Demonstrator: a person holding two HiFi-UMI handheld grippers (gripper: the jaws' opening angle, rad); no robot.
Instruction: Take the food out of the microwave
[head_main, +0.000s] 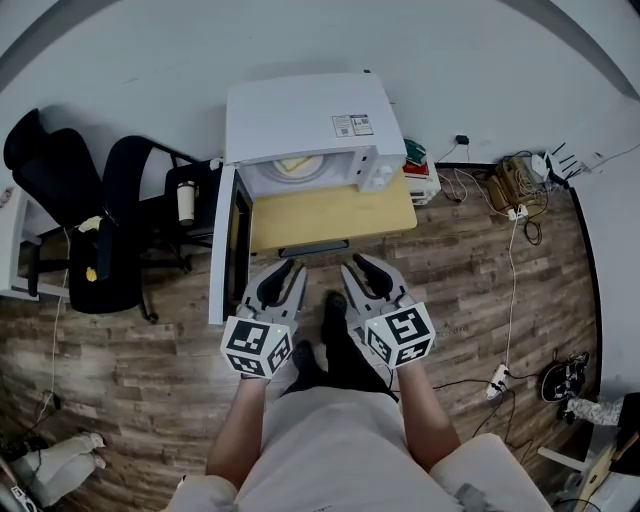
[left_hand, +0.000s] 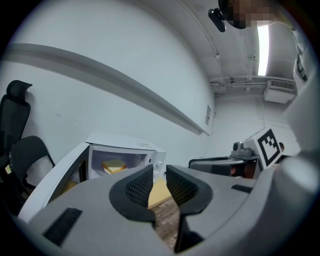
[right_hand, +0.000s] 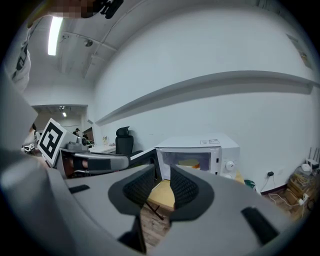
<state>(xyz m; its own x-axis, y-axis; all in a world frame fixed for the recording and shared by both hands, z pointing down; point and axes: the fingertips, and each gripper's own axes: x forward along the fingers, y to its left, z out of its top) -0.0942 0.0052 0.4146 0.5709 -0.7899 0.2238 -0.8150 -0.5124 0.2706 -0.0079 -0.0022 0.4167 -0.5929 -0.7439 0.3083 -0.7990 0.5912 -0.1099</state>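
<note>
Left gripper (head_main: 284, 266) and right gripper (head_main: 358, 263) hover near the table (head_main: 330, 215) edge.

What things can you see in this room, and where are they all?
microwave: one, white, on the table by the wall, door open to the left.
food: one, yellow, inside the microwave.
table: one, light wood, under the microwave.
chairs: two, black, left of the microwave.
cup: one, pale with a dark lid, by the chairs.
cables: several, mixed colours, on the floor at the right.
floor: one, brown wood planks, all around.
left tongs: one, grey with black pads, open and empty, in front of the table.
right tongs: one, grey with black pads, open and empty, beside the left tongs.
</note>
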